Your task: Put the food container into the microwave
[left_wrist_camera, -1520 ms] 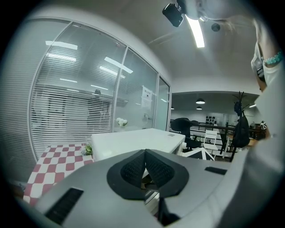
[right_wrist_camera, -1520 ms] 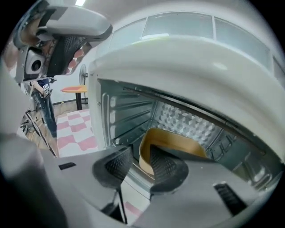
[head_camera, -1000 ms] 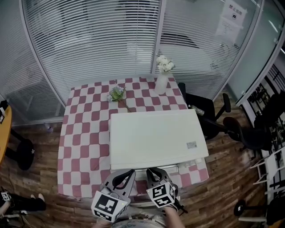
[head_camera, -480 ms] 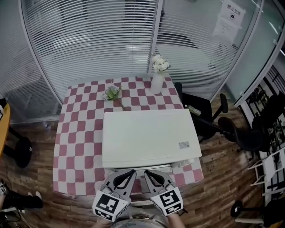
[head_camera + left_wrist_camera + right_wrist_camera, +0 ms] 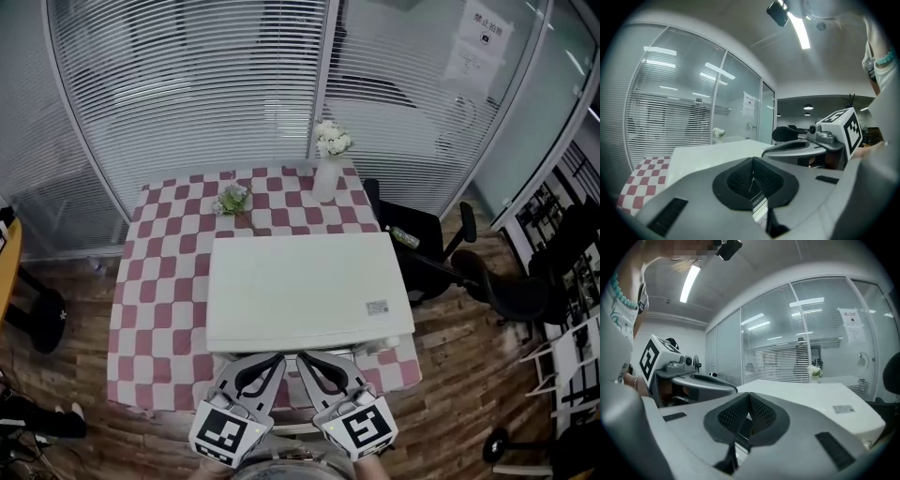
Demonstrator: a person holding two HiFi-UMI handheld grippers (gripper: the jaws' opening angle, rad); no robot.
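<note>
Glass walls hung with white blinds [image 5: 187, 94] closed off the back of the room, and before them stood a table under a red-and-white checked cloth [image 5: 159, 281]; the white microwave [image 5: 305, 291] took up its near half, its front turned to the person, I'd guess for easy reach; from above only its flat top showed, so I could not say how the door stood; the food container was in none of the views, and the job looked barely begun. Just short of that front, the left gripper [image 5: 269, 360] and the right gripper [image 5: 309, 358] were held side by side, low and close to the body; both were clenched, pads together on nothing, likely just ready to approach. Behind the microwave a white vase of flowers [image 5: 325, 178] and a loose sprig [image 5: 232, 199] sat well clear; dark office chairs [image 5: 412, 239] stood off to the right.
</note>
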